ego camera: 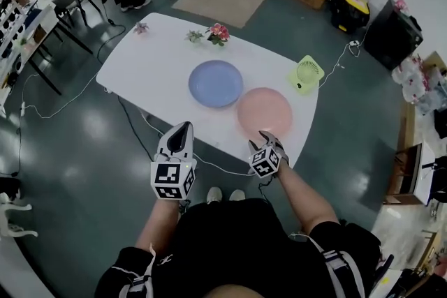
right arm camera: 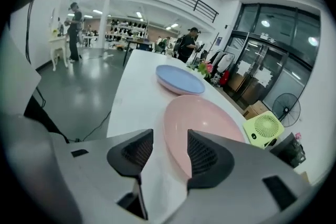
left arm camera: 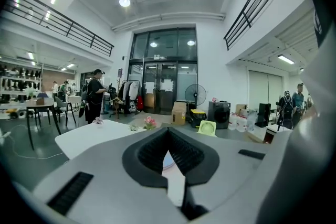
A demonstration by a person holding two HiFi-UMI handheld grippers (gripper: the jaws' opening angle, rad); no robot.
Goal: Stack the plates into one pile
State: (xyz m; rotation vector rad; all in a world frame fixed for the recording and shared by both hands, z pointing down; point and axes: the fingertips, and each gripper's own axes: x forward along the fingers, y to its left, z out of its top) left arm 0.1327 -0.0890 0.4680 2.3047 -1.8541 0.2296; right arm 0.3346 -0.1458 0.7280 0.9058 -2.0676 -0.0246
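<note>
On the white tabletop (ego camera: 150,56) the two plates lie side by side, not yet stacked: the pink plate (ego camera: 264,112) near the front right corner and the blue plate (ego camera: 216,83) just beside it, further in, their rims almost meeting. The right gripper (ego camera: 269,143) hangs tilted down at the pink plate's near rim, its fingers spread wide and gripping nothing; whether they touch the rim cannot be told. The left gripper (ego camera: 183,132) is just off the tabletop's near edge, fingers closed tip to tip and empty. A small green fan (ego camera: 307,73) stands past the pink plate, and small flowers (ego camera: 218,33) stand along the far edge
</note>
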